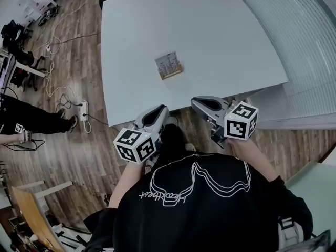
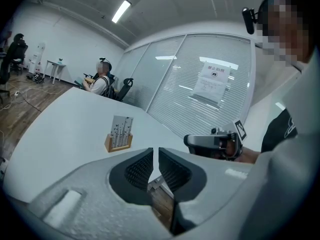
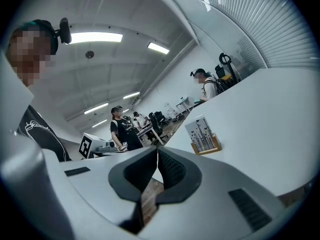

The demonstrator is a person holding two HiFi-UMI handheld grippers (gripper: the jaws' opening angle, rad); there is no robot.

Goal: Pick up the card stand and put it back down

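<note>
A small wooden card stand [image 1: 169, 66] with a printed card upright in it sits alone near the middle of the white table [image 1: 210, 30]. It also shows in the left gripper view as the card stand [image 2: 120, 134] and in the right gripper view as the card stand [image 3: 202, 135]. Both grippers hang back at the table's near edge, well short of the stand. My left gripper [image 1: 161, 110] has its jaws nearly together with nothing between them. My right gripper [image 1: 196, 101] is shut and empty too. The right gripper [image 2: 205, 142] shows from the side in the left gripper view.
Wooden floor with cables and a power strip [image 1: 83, 111] lies left of the table. A glass wall with blinds [image 1: 299, 41] runs along the right. People sit or stand beyond the table's far side [image 2: 100, 80], and one stands at the left [image 1: 31, 121].
</note>
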